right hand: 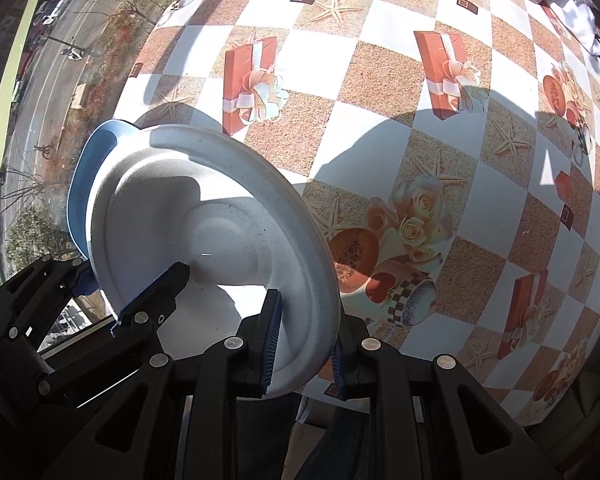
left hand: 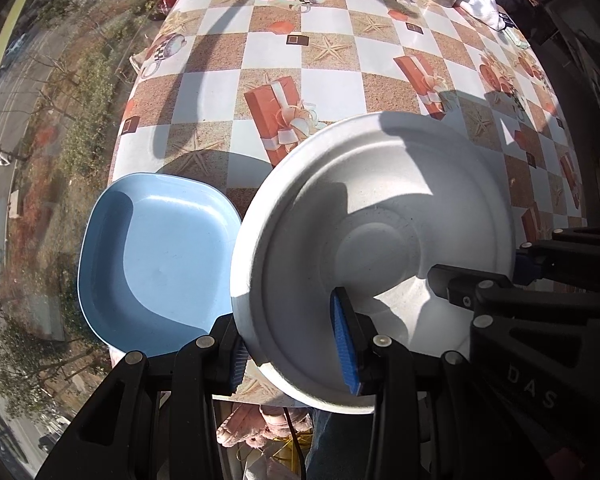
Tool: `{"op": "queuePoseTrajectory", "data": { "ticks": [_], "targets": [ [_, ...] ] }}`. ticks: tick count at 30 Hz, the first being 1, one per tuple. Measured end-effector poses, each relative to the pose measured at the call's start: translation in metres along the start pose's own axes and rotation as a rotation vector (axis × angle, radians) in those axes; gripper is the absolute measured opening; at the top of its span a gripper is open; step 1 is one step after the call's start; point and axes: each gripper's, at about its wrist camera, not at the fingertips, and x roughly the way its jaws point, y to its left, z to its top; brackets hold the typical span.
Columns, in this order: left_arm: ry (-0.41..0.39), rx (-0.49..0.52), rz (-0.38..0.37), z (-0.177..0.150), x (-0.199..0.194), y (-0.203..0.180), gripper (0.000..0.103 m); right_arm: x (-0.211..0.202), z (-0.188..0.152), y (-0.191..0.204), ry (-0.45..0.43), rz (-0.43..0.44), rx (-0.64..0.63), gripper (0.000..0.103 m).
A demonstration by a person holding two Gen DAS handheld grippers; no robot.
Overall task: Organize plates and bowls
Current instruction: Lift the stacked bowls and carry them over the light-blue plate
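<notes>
While claws grip, white plate [left hand: 364, 248] overhangs table edge [left hand: 118, 152]

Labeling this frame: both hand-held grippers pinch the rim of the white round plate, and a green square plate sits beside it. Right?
Not quite: the square plate is light blue, not green, as the left wrist view shows. The rest holds: the left hand-held gripper and the right hand-held gripper each pinch the rim of the white round plate.
</notes>
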Motion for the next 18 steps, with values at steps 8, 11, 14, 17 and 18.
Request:
{"op": "queuePoseTrajectory", "data": {
  "ticks": [8,11,14,17,18],
  "targets": [
    [-0.013,-0.039,0.005,-0.003,-0.005,0.012,0.04,-0.001,0.005,0.011,-0.006,-0.009,-0.032,0.024],
    [-0.019,-0.061,0.008,-0.003,-0.007,0.018,0.04,-0.002,0.007,0.016,-0.008,-0.012,-0.045,0.024],
    [-0.033,-0.091,0.017,-0.004,-0.011,0.026,0.04,-0.002,0.01,0.022,-0.01,-0.014,-0.062,0.024],
    [-0.052,-0.124,0.03,-0.005,-0.016,0.036,0.04,-0.005,0.014,0.031,-0.017,-0.016,-0.085,0.024],
    [-0.055,-0.136,0.033,-0.006,-0.017,0.039,0.04,-0.006,0.015,0.034,-0.019,-0.014,-0.092,0.024]
  ]
}}
